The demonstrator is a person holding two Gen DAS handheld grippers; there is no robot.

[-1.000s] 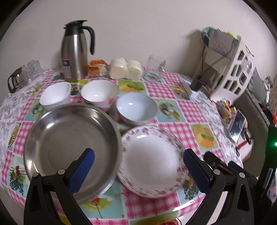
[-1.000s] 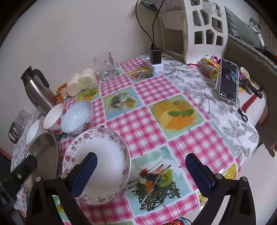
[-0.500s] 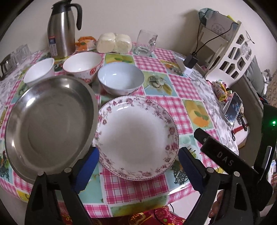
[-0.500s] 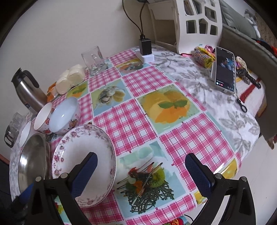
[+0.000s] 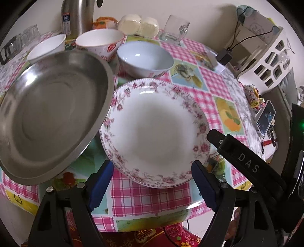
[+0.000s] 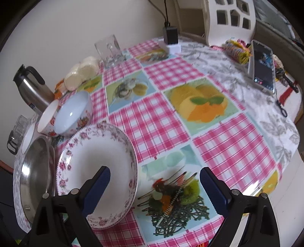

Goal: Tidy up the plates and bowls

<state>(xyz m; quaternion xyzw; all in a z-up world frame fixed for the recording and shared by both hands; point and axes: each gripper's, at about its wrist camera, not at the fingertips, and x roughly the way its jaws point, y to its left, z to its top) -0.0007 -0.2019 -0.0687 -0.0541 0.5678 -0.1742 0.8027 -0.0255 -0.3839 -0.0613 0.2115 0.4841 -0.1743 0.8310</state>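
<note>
Left claw (image 5: 150,182): jaws wide and closing, nothing pressed between the pads; the near edge of the flowered plate (image 5: 154,133) sits in the gap, pads just short of its rim on either side. Right claw (image 6: 153,186): also wide and closing, empty; its left pad hangs over the plate's white middle, its right pad over bare tablecloth (image 6: 171,106) beside the plate. Step in hand, as I judge it: taking up the flowered plate, probably to stack it. To do this well I would catch the rim at the near edge with one pad above and one below, rather than squeezing across the width, and lift level so the plate does not slide out. Steel pan (image 5: 49,114): just left of the plate, its rim overlapping the plate's left edge; whether they touch I cannot tell. I would keep the left pad off that rim. Pale blue bowl (image 5: 145,57): just behind the plate. Red-patterned bowl (image 5: 99,43) and plain white bowl (image 5: 46,48): behind the pan, left of the blue bowl. Flask (image 5: 77,17), glass mug (image 5: 175,28), wrapped buns (image 5: 138,25): along the wall, well behind the plate. Phone (image 6: 263,66): far right of the plate, clear of the work.
</note>
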